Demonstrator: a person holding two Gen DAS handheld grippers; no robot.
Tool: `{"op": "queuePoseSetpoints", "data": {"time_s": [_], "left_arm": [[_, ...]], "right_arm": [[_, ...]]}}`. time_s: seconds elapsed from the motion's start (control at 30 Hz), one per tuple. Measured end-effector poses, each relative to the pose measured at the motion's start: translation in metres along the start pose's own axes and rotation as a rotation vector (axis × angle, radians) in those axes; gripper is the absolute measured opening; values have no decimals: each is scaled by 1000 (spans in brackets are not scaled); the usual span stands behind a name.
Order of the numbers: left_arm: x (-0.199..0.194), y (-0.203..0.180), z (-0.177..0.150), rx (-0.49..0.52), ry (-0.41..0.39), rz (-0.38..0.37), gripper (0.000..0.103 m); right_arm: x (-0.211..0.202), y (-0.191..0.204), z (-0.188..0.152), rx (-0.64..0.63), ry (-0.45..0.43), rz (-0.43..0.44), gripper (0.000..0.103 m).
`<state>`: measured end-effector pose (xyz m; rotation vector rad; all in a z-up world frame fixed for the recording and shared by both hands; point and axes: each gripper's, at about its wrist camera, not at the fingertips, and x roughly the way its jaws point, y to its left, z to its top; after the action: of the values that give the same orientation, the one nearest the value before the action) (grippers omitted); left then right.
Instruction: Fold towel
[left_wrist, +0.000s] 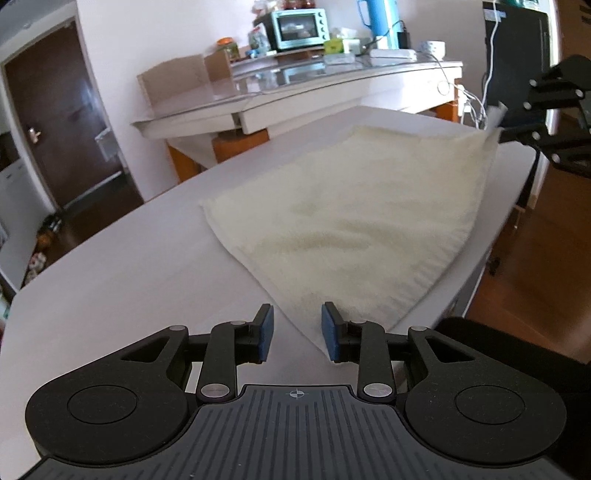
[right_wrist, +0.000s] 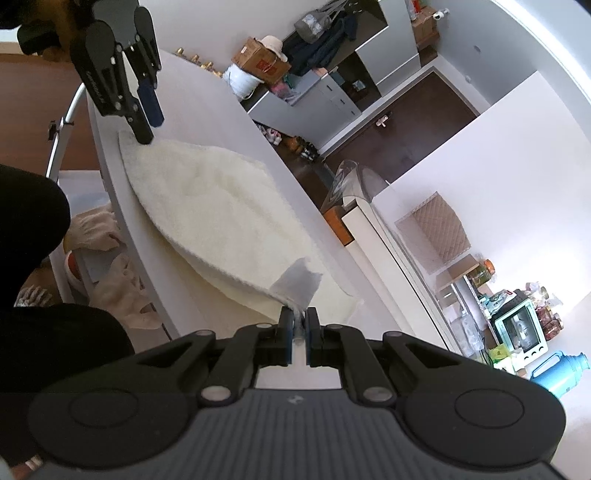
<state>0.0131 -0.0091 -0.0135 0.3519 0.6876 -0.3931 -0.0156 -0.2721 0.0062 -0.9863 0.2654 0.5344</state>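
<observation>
**Towel fold: one corner pinched, other not yet taken**

Cream towel (left_wrist: 354, 221) lies on the white surface (left_wrist: 129, 266), near its front edge. In the right wrist view two layers show at the near corner, so it looks already folded once, though I can't be sure.

Right gripper (right_wrist: 300, 328) is nearly closed, pinching the towel's near corner w/ a greyish label (right_wrist: 297, 282) sticking up just beyond the pads; that corner is lifted off the surface. Left gripper (left_wrist: 297, 332) is wide open, straddling the opposite pointed corner w/o gripping; cloth sits between the pads, contact unclear.

Judgement: early-to-mid stage. Left still needs to close, then both corners get carried across for the next fold.

Hard to make out: the towel's far edge is blurred in the left view, the layer count elsewhere is hidden, and the right gripper is cut off at that frame's edge.
</observation>
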Motion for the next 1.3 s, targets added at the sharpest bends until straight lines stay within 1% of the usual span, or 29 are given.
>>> {"op": "queuePoseSetpoints", "data": {"time_s": [0.1,0.17,0.2,0.3,0.47,0.63,0.8,0.93,1.07,1.17,1.3], "left_arm": [[-5,2,-3,1,-9,-1,33],[-7,2,-5,-5,-19,-7,37],[-6,2,-6,1,-14,-10,37],[-6,1,-10,11,-8,-19,37],[-9,4,-14,16,-11,-25,37],[-11,5,-18,6,-15,-25,37],[-13,8,-20,-11,-17,-37,38],[-12,15,-22,-39,-17,-62,38],[-12,18,-21,-43,-11,-80,38],[-10,22,-21,-57,-9,-101,38],[-9,24,-22,-69,-9,-116,38]], "right_arm": [[1,-1,3,-10,5,-7,7],[2,-2,5,-17,8,-11,7],[2,-3,7,-23,4,-12,7],[7,-9,19,-58,-17,-13,7],[29,-27,45,-115,-66,20,7],[69,-41,76,-186,-117,72,7],[118,-47,111,-236,-150,145,7],[158,-41,137,-279,-147,227,7],[197,-28,155,-309,-137,300,7],[223,-19,163,-307,-117,338,7],[246,-7,163,-311,-90,383,7]]}}
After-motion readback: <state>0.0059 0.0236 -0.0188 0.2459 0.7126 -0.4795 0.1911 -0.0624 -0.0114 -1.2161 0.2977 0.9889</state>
